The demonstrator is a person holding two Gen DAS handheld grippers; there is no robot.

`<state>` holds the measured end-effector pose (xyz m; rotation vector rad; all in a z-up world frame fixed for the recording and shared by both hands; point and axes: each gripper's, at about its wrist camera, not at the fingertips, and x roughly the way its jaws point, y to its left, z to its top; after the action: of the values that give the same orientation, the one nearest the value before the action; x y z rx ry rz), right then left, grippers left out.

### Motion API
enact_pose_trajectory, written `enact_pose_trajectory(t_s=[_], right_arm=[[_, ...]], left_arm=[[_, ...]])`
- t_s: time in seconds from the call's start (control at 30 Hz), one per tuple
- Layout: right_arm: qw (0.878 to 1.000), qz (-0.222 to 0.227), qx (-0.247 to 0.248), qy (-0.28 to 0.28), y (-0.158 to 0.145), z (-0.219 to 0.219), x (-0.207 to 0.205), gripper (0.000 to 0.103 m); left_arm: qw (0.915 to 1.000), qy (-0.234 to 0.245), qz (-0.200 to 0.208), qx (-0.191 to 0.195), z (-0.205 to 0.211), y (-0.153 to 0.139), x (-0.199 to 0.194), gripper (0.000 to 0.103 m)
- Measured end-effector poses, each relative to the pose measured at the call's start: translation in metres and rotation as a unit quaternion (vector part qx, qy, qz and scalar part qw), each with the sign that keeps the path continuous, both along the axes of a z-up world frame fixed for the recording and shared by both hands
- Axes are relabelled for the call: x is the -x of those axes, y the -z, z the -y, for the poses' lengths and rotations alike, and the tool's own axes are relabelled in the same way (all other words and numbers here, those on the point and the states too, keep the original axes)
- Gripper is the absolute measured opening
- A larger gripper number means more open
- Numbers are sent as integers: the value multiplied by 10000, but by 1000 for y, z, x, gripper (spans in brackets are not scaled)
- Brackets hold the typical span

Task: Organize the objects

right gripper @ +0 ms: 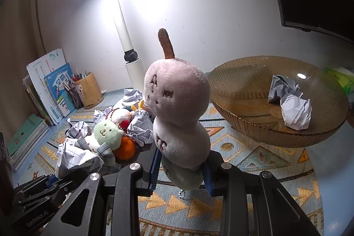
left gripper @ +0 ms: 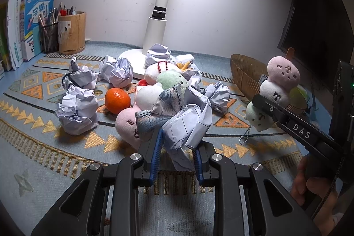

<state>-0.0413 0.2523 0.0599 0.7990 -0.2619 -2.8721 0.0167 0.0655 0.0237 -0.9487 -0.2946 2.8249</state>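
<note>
My left gripper (left gripper: 177,147) is shut on a crumpled sheet of lined paper (left gripper: 188,127) at the near edge of a pile of paper balls and plush toys. My right gripper (right gripper: 181,171) is shut on the lower part of a plush dango skewer (right gripper: 177,107), pink, white and green balls on a brown stick, held upright above the mat; it also shows in the left wrist view (left gripper: 274,92). An amber ribbed bowl (right gripper: 247,125) at the right holds two crumpled papers (right gripper: 294,110). An orange (left gripper: 117,100) lies in the pile.
A white lamp base (left gripper: 137,56) and post stand behind the pile. A wooden pen cup (left gripper: 72,32) and upright books (left gripper: 35,21) are at the back left. A dark monitor (left gripper: 314,14) is at the right. A patterned mat (left gripper: 44,158) covers the desk.
</note>
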Motion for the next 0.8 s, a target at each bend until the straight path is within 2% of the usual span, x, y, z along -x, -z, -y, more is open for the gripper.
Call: enact_pose_trajectory(t_s=[0.8], right_arm=[[9999, 39, -105, 35, 1, 1, 3, 32]], left_arm=[[10000, -27, -3, -80, 2, 3, 0, 23]])
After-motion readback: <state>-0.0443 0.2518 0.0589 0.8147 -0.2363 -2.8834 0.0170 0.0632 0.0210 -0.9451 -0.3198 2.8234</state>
